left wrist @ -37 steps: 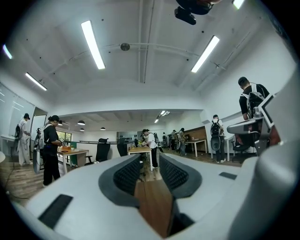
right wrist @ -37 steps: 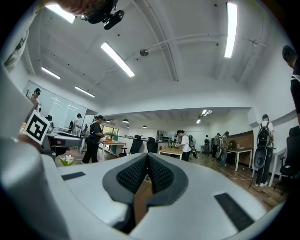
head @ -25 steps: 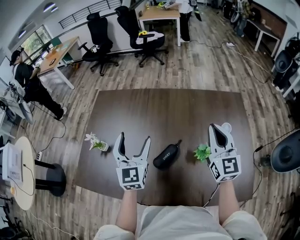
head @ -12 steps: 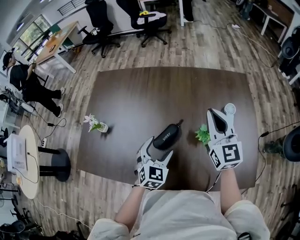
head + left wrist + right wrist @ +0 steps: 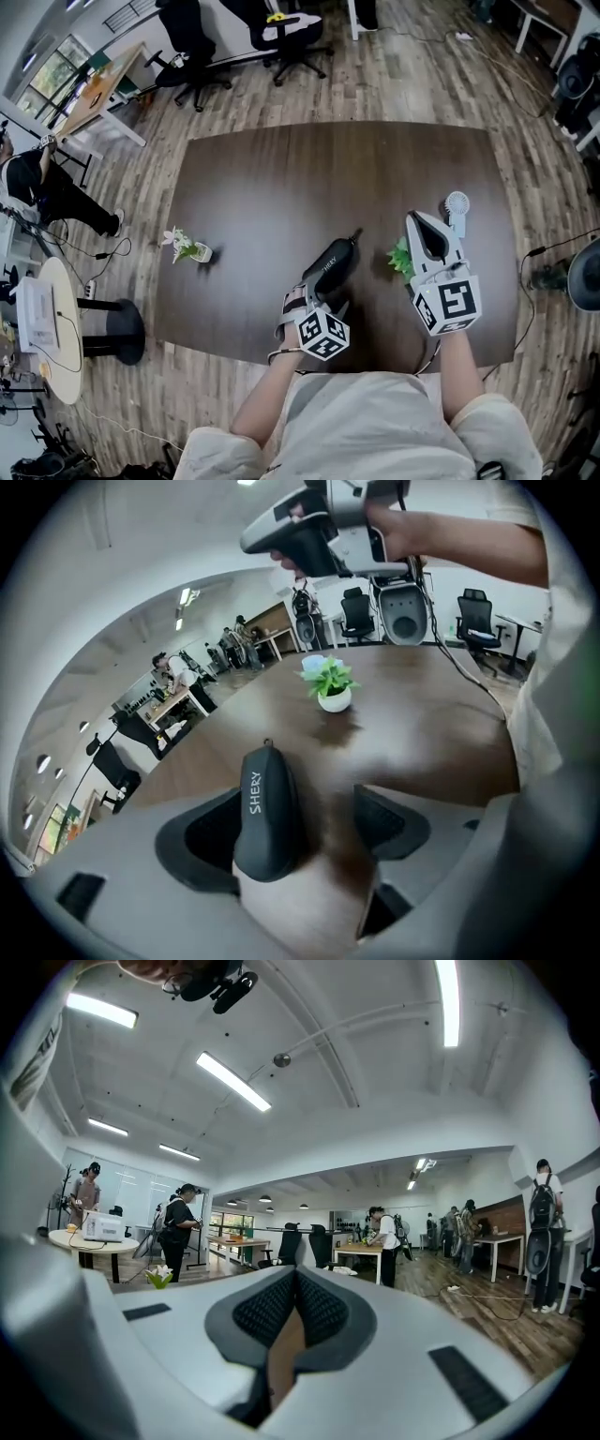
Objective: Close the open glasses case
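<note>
Looking down in the head view: the case (image 5: 330,267) lies on the table (image 5: 262,178) near the front edge, its long axis running away from you and to the right. Your left claw (image 5: 317,298) is down at the case's near end, with a jaw on either side of it. Your right claw (image 5: 418,223) hangs over the table's right part, jaws together, well apart from the case. The plant (image 5: 401,259) sits just left of the right claw, between it and the case. The fan (image 5: 456,205) is just beyond that claw's tip. The flower (image 5: 186,247) is far left on the table.

Left gripper view: the jaws are wide but have just been closing, with the case (image 5: 267,803) between them. The case sits by the left pad (image 5: 197,832). Bare table shows between it and the right pad (image 5: 389,819), so no squeeze. White lettering runs along the case top. The plant stands beyond, and the right claw (image 5: 323,532) is above it in your hand.

Right gripper view: the right claw (image 5: 295,1305) is closed, pads meeting, nothing in them. It points level across the room. The flower (image 5: 157,1277) is at left, and people stand beyond.
</note>
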A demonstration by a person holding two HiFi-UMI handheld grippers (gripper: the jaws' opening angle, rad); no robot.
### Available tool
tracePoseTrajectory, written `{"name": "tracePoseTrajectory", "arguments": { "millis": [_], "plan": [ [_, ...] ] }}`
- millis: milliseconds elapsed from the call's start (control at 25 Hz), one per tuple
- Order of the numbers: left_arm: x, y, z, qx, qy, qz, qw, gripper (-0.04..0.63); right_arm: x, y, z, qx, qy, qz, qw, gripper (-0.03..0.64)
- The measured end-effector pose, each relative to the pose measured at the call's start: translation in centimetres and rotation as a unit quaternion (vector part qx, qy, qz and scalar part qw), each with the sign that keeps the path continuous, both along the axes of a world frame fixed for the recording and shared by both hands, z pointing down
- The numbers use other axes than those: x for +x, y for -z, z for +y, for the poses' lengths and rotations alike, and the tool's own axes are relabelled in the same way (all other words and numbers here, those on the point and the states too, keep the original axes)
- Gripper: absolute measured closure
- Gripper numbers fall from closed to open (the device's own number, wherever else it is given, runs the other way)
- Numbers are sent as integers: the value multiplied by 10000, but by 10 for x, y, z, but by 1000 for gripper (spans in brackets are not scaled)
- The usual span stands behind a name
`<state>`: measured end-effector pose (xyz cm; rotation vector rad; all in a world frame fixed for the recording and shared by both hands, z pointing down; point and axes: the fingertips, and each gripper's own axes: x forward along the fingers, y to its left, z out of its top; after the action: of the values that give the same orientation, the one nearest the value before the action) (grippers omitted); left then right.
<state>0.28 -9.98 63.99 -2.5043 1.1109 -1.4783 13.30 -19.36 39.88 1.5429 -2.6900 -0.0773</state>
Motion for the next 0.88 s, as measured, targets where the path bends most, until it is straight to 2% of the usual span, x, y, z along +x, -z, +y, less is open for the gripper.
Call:
{"name": "tracePoseTrajectory", "arguments": {
  "millis": [280, 520, 880],
  "plan": [
    [-1, -27, -8, -353, -157, -307, 9988, 215, -1, -7, -2, -122, 22, 45, 9999, 615],
    [-12, -27, -18, -329, -107, -255, 9991, 218, -4, -8, -6, -136, 39, 25, 9999, 615],
    [-36, -27, -42, -322, -83, -515, 9981, 222, -14, -17, -8, -327, 227, 235, 9989, 615]
  ]
}}
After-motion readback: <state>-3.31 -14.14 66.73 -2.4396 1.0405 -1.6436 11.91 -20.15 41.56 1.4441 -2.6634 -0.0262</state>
